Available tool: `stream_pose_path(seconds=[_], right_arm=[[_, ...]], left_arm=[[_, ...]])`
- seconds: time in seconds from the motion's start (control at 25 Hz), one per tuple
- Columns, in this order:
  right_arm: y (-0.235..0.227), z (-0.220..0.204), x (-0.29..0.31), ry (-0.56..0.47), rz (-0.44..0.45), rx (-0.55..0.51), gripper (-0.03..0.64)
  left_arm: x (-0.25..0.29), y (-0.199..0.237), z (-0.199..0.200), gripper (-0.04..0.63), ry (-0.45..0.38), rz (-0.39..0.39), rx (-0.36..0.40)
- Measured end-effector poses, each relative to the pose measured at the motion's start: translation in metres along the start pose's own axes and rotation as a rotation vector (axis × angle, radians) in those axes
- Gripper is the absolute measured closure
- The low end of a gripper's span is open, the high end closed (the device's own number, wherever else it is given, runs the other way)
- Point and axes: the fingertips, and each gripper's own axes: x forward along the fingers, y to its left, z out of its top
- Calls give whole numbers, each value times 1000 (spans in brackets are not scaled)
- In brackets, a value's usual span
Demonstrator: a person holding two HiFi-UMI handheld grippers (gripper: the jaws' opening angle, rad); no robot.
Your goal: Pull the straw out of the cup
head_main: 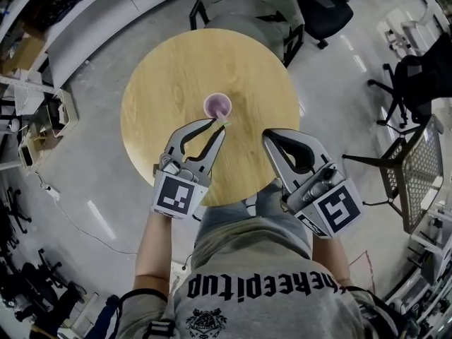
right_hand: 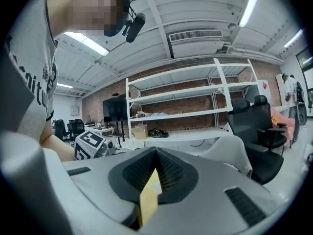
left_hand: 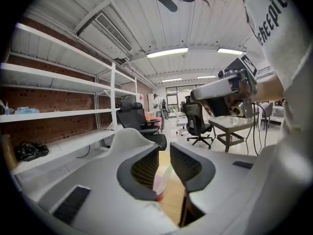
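A small pink cup (head_main: 217, 106) stands near the middle of the round wooden table (head_main: 162, 83). A pale green straw (head_main: 225, 123) leans out of it toward me. My left gripper (head_main: 217, 123) reaches in from the near side with its tips at the cup's near rim. In the left gripper view its jaws stand apart, and the cup (left_hand: 159, 186) and straw (left_hand: 167, 174) show in the gap of the left gripper (left_hand: 164, 153), neither pad pressing on them. My right gripper (head_main: 271, 135) hovers over the table's near right part, shut and empty, its tips meeting in the right gripper view (right_hand: 156, 153).
A grey chair (head_main: 247, 6) and a black office chair (head_main: 321, 6) stand beyond the table. A mesh-topped stand (head_main: 417, 168) is at the right, shelving (head_main: 42, 111) at the left. The person's legs are at the table's near edge (head_main: 233, 200).
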Motion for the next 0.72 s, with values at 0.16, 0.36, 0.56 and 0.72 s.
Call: stream_pose_path(seconds=[0.16,0.36,0.56,0.72], right_arm=[[-3,-3,3,8,-19,12,617],[-4,-8,4,25,-38,18,617],[-8,-10,1,34,-62,20,617],[-9,-14,-2,55,-80,22,617]], left_arm=[[3,0,-16,460,18,-51,40],[10,3,-36,451,52,-85,103],[24,0,-54,442,97,-133,183],[35,0,-61,442,94,-144,189]])
